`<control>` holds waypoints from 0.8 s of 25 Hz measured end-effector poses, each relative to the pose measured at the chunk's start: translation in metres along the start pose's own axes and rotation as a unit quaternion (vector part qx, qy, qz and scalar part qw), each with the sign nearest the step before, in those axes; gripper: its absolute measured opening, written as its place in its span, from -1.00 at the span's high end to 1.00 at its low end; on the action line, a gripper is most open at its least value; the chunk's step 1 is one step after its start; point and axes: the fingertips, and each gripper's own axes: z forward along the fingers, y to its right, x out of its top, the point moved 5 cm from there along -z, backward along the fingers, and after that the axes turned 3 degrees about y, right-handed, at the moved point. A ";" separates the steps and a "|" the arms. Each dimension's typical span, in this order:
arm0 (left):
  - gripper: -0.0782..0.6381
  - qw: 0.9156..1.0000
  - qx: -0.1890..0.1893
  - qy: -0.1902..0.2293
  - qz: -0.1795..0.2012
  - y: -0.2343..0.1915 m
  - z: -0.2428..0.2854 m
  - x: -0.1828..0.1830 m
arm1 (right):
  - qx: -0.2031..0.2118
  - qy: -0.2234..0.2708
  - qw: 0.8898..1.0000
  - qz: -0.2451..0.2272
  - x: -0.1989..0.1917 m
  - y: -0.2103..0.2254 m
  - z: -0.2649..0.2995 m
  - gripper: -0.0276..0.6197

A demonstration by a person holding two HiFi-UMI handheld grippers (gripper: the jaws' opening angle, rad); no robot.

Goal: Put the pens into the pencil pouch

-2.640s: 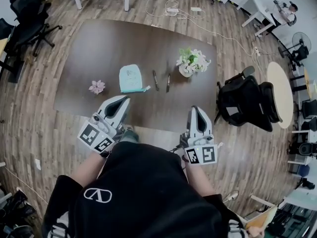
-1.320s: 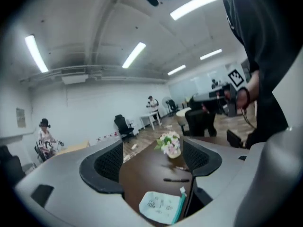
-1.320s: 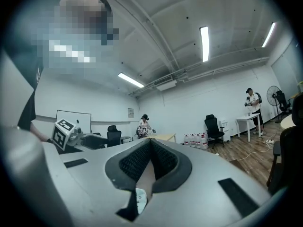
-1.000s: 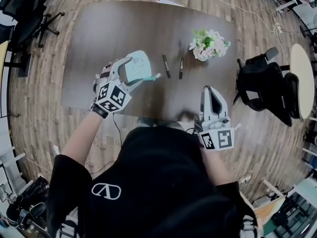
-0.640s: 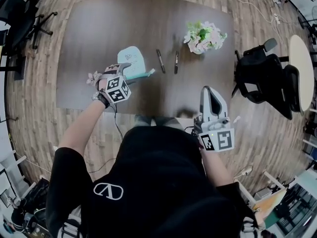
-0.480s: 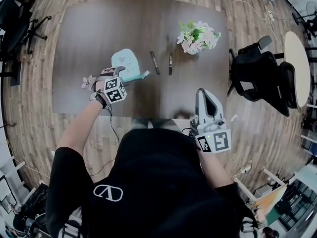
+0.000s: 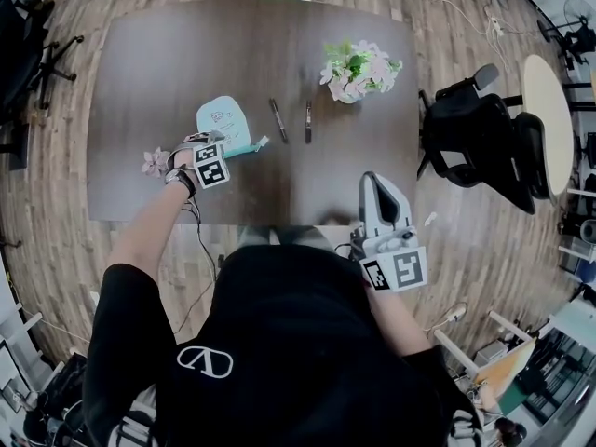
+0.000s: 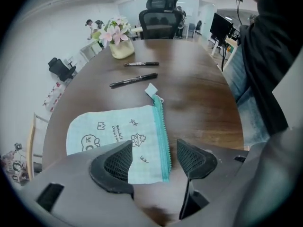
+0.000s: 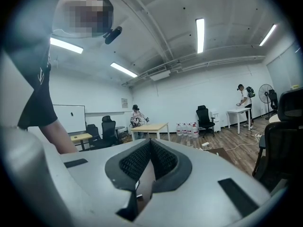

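Note:
A light-blue pencil pouch lies flat on the dark table, its teal zipper running along one side. Two black pens lie side by side to its right, also seen as pens beyond the pouch. My left gripper points steeply down over the pouch's near end. Its jaws have just been closing and still stand open, with the pouch's zipper corner between the pads, untouched. My right gripper is shut on nothing, held level off the table's near edge.
A vase of pink and white flowers stands behind the pens. A small pink flower lies left of my left hand. A black office chair is at the table's right end. Wooden floor surrounds the table.
My left gripper has come down from above the pouch to its near end, tipping to point steeply downward. The right gripper has hardly moved.

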 end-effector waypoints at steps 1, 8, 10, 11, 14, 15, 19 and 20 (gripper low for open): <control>-0.04 1.000 -0.004 -0.002 0.000 0.000 0.003 -0.001 | -0.001 -0.002 1.000 0.000 -0.001 0.000 0.000 0.91; 0.53 1.000 -0.023 -0.017 0.005 0.004 0.011 -0.003 | -0.008 -0.007 1.000 0.001 -0.005 0.001 -0.001 0.91; 0.63 0.999 -0.026 -0.019 0.005 0.005 0.014 -0.003 | -0.008 -0.008 1.000 0.002 -0.006 0.001 0.000 0.91; 0.65 0.999 -0.028 -0.020 0.004 0.004 0.014 -0.003 | -0.008 -0.008 1.000 0.003 -0.006 0.001 0.000 0.91; 0.70 0.999 -0.035 -0.021 -0.007 0.002 0.015 -0.003 | -0.007 -0.009 1.000 0.002 -0.005 0.001 -0.001 0.91; 0.71 0.999 -0.039 -0.020 -0.013 0.001 0.014 -0.003 | -0.007 -0.009 1.000 0.002 -0.005 0.001 -0.001 0.91; 0.73 0.998 -0.047 -0.007 -0.050 -0.004 0.010 -0.002 | -0.007 -0.007 1.000 0.004 -0.006 0.001 -0.001 0.91; 0.73 0.997 -0.046 -0.002 -0.062 -0.005 0.008 -0.003 | -0.006 -0.007 1.000 0.004 -0.006 0.001 -0.001 0.91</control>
